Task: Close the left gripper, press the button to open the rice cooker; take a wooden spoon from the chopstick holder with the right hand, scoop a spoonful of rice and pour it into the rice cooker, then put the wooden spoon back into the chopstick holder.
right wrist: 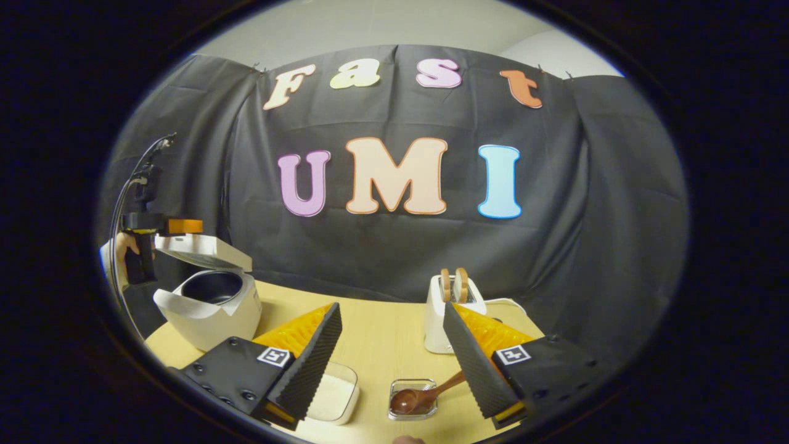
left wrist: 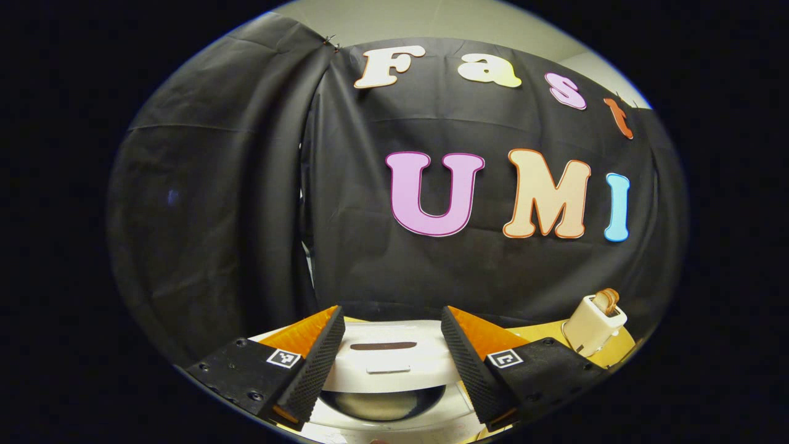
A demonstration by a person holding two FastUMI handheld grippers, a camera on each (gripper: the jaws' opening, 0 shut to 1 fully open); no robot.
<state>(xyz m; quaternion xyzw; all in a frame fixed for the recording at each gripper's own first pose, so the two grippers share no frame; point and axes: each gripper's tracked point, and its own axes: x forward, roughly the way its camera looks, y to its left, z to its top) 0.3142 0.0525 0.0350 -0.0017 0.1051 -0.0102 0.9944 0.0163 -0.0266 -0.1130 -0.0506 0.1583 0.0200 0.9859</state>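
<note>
Cooker's open, spoon's next

The rice cooker sits far left on the table with its lid up, so I'd say the button step is done. The left gripper hovers right above the cooker with fingers spread, holding nothing. The right gripper is low over the near table edge, pointing forward, fingers wide apart and empty. The wooden spoon lies across a small clear holder, handle running toward the right finger; the rice container is just left. Best bet: come down square on the handle and pinch mid-handle so it won't swivel.
</note>
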